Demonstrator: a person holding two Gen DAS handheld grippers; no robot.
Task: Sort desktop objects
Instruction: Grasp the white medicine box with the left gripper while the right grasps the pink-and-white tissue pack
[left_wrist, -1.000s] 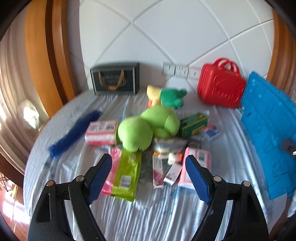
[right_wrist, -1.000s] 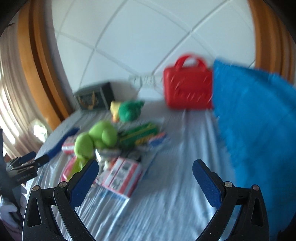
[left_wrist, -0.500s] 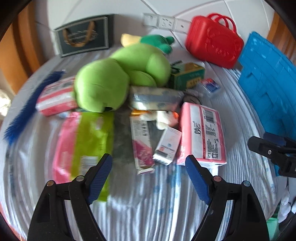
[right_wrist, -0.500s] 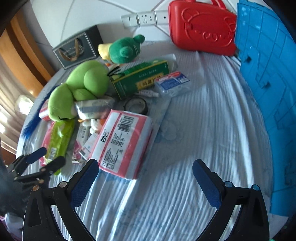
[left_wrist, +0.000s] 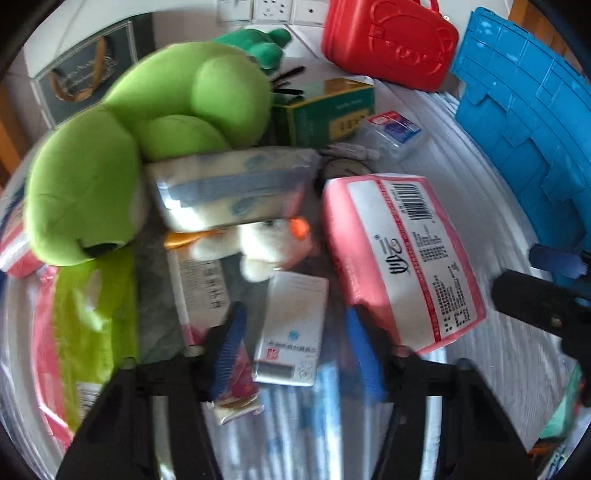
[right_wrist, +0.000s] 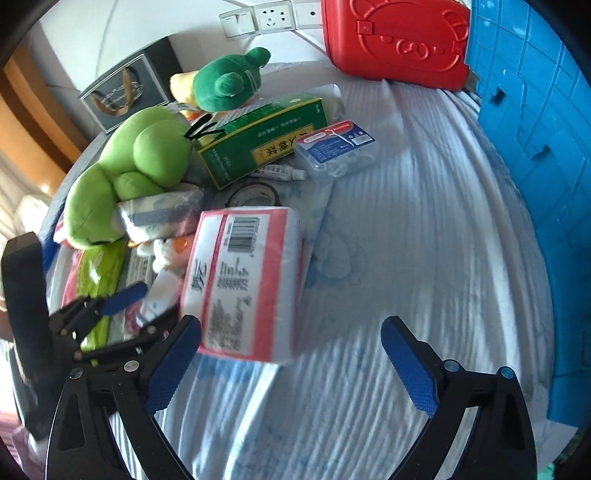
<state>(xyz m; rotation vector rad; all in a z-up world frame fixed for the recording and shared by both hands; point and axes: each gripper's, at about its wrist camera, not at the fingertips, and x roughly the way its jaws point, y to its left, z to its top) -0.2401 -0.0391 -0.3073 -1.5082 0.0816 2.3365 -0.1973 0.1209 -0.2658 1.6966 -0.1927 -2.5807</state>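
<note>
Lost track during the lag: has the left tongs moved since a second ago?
Yes. The left tongs dropped toward the pile: the red case slid to the view's top, and the closing jaws now straddle the small white box.

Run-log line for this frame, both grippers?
left gripper: jaws just closing, white box between, untouched | right gripper: open, empty

White wall panels (right_wrist: 122, 33) with diagonal seams carry a row of sockets (right_wrist: 271, 16). Wooden trim (right_wrist: 33, 110) (left side) borders them. Sunlight stripes the pale cloth (right_wrist: 424, 258).
</note>
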